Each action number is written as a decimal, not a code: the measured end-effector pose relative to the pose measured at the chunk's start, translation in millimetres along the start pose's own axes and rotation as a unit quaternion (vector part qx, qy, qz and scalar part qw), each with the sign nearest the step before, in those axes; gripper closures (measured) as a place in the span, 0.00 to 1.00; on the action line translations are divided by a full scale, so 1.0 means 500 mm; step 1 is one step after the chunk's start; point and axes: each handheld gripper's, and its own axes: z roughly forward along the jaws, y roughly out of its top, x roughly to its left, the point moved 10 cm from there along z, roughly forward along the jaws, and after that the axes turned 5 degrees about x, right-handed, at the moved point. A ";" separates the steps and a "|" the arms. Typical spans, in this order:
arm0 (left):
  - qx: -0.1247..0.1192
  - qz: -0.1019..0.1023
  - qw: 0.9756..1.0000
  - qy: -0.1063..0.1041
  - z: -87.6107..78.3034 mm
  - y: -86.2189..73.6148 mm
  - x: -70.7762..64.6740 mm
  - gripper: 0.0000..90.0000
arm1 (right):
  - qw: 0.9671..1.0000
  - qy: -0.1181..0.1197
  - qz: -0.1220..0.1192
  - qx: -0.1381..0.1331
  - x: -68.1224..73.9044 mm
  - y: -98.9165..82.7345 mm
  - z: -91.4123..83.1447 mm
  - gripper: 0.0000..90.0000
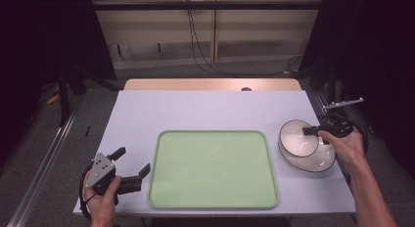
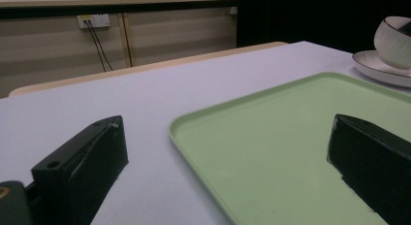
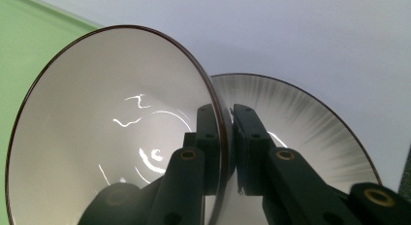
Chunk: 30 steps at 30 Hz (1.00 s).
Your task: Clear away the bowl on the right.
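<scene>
Your right gripper (image 1: pixel 309 131) pinches the rim of the white bowl (image 1: pixel 297 138), tilted over the saucer (image 1: pixel 320 161) near the tabletop's (image 1: pixel 205 109) right edge. Your left gripper (image 1: pixel 131 163), jaws spread with nothing between them, rests near the front left corner beside the green tray (image 1: pixel 213 169).

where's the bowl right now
The bowl is at the table's right side in the high view, just right of the green tray, held by its rim in the right gripper above the saucer.
</scene>
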 end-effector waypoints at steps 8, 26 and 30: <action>-0.001 -0.001 1.000 0.002 0.000 0.001 0.002 0.01 | 1.000 0.002 0.010 -0.002 0.015 0.015 0.000 0.92; 0.002 0.000 1.000 0.001 0.004 -0.001 0.002 0.01 | 1.000 0.022 -0.020 0.007 0.084 0.070 0.033 0.92; 0.001 0.000 1.000 0.004 0.002 0.000 0.004 0.01 | 0.999 0.023 -0.024 0.004 0.092 0.080 0.038 0.92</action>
